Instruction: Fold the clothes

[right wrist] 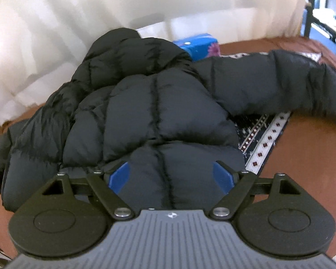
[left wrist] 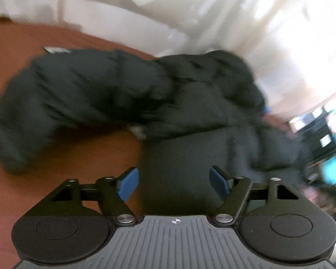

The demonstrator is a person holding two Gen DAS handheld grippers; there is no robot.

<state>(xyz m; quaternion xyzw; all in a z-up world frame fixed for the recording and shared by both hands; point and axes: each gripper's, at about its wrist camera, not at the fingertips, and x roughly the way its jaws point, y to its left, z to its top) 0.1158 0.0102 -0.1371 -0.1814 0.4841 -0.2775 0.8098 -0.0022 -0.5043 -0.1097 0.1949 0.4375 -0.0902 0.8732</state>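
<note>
Left gripper (left wrist: 173,180) has its jaws wide, nothing between the pads, hovering just over the near edge of the jacket (left wrist: 127,98); that view is badly motion-blurred. Right gripper (right wrist: 171,177) is likewise wide and holds nothing, its blue pads straddling a quilted panel without pinching it, far as I can tell. Jacket (right wrist: 150,116) lies directly ahead of and under both grippers on the brown tabletop (right wrist: 302,157), body bunched in the middle. Key relation: the one clear sleeve (right wrist: 291,85) runs out flat to the right in the right wrist view, long axis roughly crosswise to that gripper's pointing line, so the right hand looks the nearer one for folding it in. The other side of the jacket is crumpled on the left. Counts: one jacket, two grippers, one patterned cloth (right wrist: 264,139) under the jacket, one blue box (right wrist: 197,43) behind it. No other garment I can make out.
</note>
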